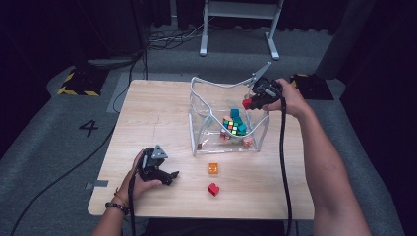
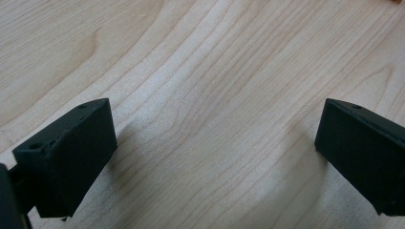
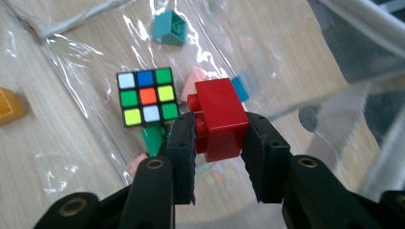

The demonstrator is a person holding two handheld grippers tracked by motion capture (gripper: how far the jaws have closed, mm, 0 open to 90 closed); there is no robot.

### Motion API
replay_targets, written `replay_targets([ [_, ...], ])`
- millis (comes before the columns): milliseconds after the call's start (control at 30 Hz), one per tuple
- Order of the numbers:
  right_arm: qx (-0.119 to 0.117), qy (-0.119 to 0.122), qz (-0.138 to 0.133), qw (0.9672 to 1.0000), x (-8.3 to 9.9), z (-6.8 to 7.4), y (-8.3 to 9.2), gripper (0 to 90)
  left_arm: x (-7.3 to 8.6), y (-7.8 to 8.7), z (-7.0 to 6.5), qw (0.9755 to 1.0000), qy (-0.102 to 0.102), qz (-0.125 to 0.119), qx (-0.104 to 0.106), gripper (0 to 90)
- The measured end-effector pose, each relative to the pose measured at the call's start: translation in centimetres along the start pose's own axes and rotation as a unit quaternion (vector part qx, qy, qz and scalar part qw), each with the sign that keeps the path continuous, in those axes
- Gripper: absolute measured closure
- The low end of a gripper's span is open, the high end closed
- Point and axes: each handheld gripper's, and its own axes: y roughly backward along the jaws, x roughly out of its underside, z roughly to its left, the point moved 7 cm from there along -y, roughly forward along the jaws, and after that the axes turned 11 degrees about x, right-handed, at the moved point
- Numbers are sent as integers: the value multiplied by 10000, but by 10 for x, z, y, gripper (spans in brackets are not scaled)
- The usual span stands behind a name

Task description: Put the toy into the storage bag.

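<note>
**Red brick held over the clear bag**

We see the right gripper [image 1: 250, 102] at the bag's [image 1: 201, 142] upper right rim, about two o'clock from the table's [image 1: 157, 113] middle. Its jaws are clenched on a red brick [image 3: 219, 119], pads pressing both flanks, studs pointing to nine o'clock in the right gripper view. The brick hangs above the bag's open mouth, clear of the contents below.

Inside the bag lie a puzzle cube [image 3: 145, 97], a teal brick [image 3: 169, 28], a pink piece [image 3: 195, 81] and a green piece [image 3: 154, 138]. The cube sits at ten o'clock from the held brick in that view, the teal brick farther off at eleven. The bag's white-corded rim stands tall and buckled, so the mouth is narrow and irregular; the right hand [image 1: 290, 98] sits just outside it.

The left gripper [image 1: 169, 176] rests low on the table at seven o'clock, near the front edge, jaws released and spread wide over bare wood with nothing between them.

Between it and the bag lie an orange brick [image 1: 213, 168] and a second red brick [image 1: 213, 189], well apart from the left gripper at its three o'clock. The table's left half is open wood.
</note>
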Motion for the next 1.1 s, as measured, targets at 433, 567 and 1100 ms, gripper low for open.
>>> replay_targets([
  [433, 131, -172, 4, 9998, 12, -8, 7, 628, 0, -1, 1, 10000, -23, -37, -21, 5],
  [567, 38, -302, -252, 9992, 14, -5, 7, 627, 0, 0, 0, 10000, 5, 7, 51, 4],
  [1100, 254, -994, -1256, 9868, 12, 1, 27, 459, 0, 0, 1, 10000, -25, 4, 34, 5],
])
